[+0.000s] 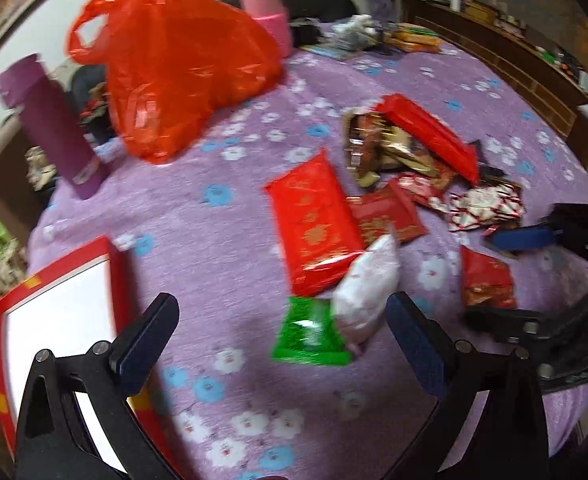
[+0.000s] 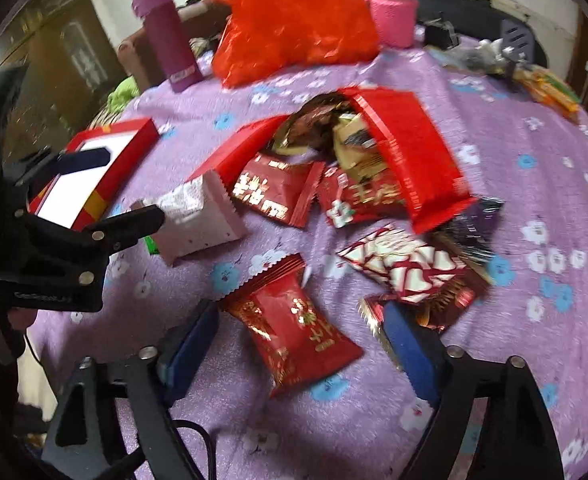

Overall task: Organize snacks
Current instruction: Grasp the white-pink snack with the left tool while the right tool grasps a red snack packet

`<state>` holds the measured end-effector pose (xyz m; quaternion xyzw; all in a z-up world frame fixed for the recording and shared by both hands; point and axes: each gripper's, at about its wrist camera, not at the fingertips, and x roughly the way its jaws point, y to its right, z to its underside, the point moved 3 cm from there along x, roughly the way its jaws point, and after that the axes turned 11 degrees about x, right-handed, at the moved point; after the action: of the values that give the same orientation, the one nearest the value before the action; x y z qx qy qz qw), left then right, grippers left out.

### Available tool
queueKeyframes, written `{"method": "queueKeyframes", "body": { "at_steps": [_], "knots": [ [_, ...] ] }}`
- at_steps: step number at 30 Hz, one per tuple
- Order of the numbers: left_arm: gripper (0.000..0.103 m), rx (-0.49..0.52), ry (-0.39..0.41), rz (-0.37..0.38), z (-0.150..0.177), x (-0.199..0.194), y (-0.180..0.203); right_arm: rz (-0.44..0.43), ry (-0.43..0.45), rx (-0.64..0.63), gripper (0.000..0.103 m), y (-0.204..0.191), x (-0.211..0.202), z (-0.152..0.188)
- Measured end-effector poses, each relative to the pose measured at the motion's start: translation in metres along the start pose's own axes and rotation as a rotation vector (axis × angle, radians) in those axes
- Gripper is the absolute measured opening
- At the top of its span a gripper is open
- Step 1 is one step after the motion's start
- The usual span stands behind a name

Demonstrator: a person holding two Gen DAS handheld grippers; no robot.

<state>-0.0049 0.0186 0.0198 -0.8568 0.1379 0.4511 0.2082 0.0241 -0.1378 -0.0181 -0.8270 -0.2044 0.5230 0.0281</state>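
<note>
snack packets are lying scattered across the centre and right of both views: a small red packet with gold print (image 2: 298,326) is sitting low centre in the right wrist view, between the spread fingers of the right gripper (image 2: 300,354), whose pads are not pressing on it. no earlier view to compare. above it a red-and-white patterned packet (image 2: 402,264) is lying mid right, and a long red wrapper (image 2: 410,148) is spilling brown and gold sweets in the upper centre. in the left wrist view the left gripper (image 1: 279,338) is hanging open over a green packet (image 1: 310,336) and a white pouch (image 1: 368,292), touching neither; a large flat red packet (image 1: 316,224) is lying just above them. a red-rimmed box (image 1: 53,304) is sitting at lower left. the surface is a purple floral cloth (image 1: 197,240). toward the upper left an orange plastic bag (image 1: 177,68), a purple bottle (image 1: 53,124) and a pink flask (image 1: 267,16) are standing; dark wooden furniture (image 1: 506,60) is lining the upper right.
</note>
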Motion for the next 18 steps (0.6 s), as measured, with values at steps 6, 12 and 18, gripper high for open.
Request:
{"method": "queueKeyframes", "body": {
  "at_steps": [6,12,18],
  "knots": [
    [0.102,0.015,-0.007,0.091,-0.008,0.014,0.014,-0.038,-0.015,-0.018,0.069,-0.002,0.010,-0.001],
    [0.064,-0.005,-0.019,0.140,-0.006,0.023,0.021,-0.032,0.002,-0.040,0.060,0.000,0.009,0.000],
    [0.031,-0.023,0.014,0.116,-0.003,0.021,0.018,-0.026,0.013,-0.050,0.046,0.003,0.006,0.002]
  ]
}}
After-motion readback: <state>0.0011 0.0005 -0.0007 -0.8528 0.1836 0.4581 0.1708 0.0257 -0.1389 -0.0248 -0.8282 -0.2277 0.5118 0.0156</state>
